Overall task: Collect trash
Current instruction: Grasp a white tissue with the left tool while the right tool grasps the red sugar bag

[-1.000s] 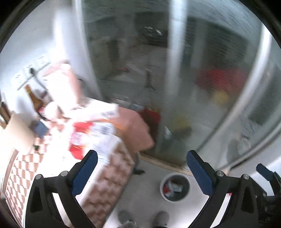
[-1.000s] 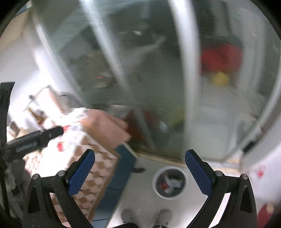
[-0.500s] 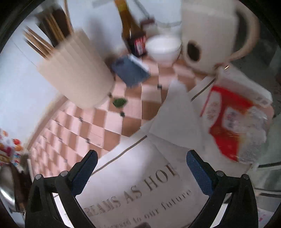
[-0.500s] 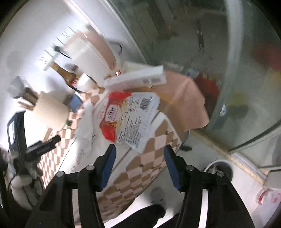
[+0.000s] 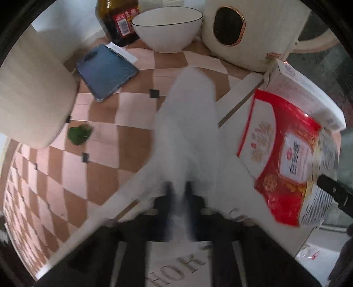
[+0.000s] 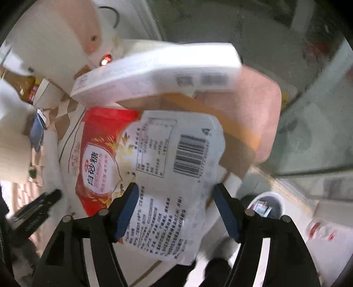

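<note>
Left wrist view: left gripper (image 5: pixel 179 194) pinched narrow on a fold of white paper (image 5: pixel 187 123), which rises blurred straight ahead of the fingertips. Beyond the fold, a white bowl (image 5: pixel 167 28), with a brown bottle (image 5: pixel 120 19) just left of it and a cream appliance (image 5: pixel 249 31) to its right. Left of the fingers, a blue card (image 5: pixel 106 72) and a small green scrap (image 5: pixel 79 136) on the checkered tabletop (image 5: pixel 103 159). Right of the fingers, a red-and-white sugar bag (image 5: pixel 284 159), resting against a white box (image 5: pixel 308 92).

Right wrist view: right gripper (image 6: pixel 175 207) parted wide, fingers straddling the lower edge of the sugar bag (image 6: pixel 158 159); contact with the pads impossible to tell. Ahead of the fingertips, the white box (image 6: pixel 158 72) lying across a brown carton (image 6: pixel 242 132). Right of the fingers, low down, a round bin (image 6: pixel 268 204) on the floor.
</note>
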Motion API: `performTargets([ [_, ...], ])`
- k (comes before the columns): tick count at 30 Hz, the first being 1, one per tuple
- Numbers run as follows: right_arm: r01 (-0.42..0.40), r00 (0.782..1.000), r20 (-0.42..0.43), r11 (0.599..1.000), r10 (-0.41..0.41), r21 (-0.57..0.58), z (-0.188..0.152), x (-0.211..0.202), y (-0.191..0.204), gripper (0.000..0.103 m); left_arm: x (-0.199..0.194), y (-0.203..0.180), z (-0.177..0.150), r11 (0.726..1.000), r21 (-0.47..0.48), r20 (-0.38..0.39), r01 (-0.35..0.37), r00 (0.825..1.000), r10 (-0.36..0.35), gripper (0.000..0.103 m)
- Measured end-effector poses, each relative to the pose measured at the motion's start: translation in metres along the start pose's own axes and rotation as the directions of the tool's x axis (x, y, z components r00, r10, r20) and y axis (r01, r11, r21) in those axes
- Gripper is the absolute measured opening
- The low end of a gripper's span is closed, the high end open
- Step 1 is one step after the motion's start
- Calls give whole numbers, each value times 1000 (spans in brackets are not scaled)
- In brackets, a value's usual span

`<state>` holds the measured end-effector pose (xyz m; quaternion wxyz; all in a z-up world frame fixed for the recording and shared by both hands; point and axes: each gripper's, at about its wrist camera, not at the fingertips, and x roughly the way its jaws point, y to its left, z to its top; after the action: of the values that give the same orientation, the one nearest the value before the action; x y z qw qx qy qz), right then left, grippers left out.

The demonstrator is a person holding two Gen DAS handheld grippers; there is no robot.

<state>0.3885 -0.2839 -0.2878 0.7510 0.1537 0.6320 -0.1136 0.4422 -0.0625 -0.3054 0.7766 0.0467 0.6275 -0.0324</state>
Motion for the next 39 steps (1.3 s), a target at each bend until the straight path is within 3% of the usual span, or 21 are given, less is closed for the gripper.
performTargets([
  [2,13,1000,-7,999,-14,-49,-1,4,12,70,-6,10,-13,1000,-10,7,-10,1000,10,4],
  [4,14,1000,4,996,-14,-92,-6,5,23,52,-13,24,-32,999,-23,12,-27,1000,28,4],
  [6,-25,1000,11,993,26,-114,-15,2,29,41,-20,38,-56,998,-42,6,-47,999,47,4],
  [8,-73,997,4,990,74,-117,-23,0,33,37,-28,53,-81,995,-64,6,-72,997,73,4],
  [9,-107,994,2,987,108,-122,-31,-3,37,23,-30,58,-90,994,-75,4,-82,997,83,4],
  [11,-151,988,7,978,154,-145,-43,-10,46,19,-35,70,-108,990,-101,-6,-94,996,94,4],
  [12,-168,985,10,974,172,-149,-48,-12,49,8,-37,75,-115,989,-114,-9,-98,995,97,4],
  [13,-198,979,14,968,202,-154,-54,-16,52,2,-38,79,-121,987,-120,-9,-105,994,105,4],
  [20,-282,951,75,944,298,-173,-78,-52,63,1,-69,91,-136,981,-152,56,-122,990,132,4],
  [23,-331,941,34,939,335,-92,-75,-49,53,5,-70,84,-121,979,-144,75,-145,985,157,4],
  [24,-317,948,17,947,318,-60,-70,-43,50,23,-65,82,-118,978,-143,73,-151,984,162,4],
  [25,-294,956,6,955,295,-46,-64,-37,50,58,-59,79,-112,978,-141,65,-155,984,165,4],
  [27,-275,962,-1,961,275,-5,-52,-22,43,80,-45,78,-96,977,-147,51,-152,986,161,4],
  [31,-254,967,-16,966,255,47,-30,6,38,84,-22,70,-66,984,-145,43,-101,993,108,4],
  [33,-246,969,5,969,246,12,-19,11,49,85,-15,62,-53,989,-131,44,-71,996,78,4],
  [36,-141,990,14,983,144,-117,-9,19,80,88,-12,50,-39,993,-100,59,-58,996,64,4],
  [38,-40,998,37,973,49,-226,-9,24,103,80,-11,45,-34,995,-87,60,-55,996,61,4],
  [39,-11,998,61,963,28,-268,-10,24,111,62,-11,43,-34,995,-80,61,-60,996,65,4],
])
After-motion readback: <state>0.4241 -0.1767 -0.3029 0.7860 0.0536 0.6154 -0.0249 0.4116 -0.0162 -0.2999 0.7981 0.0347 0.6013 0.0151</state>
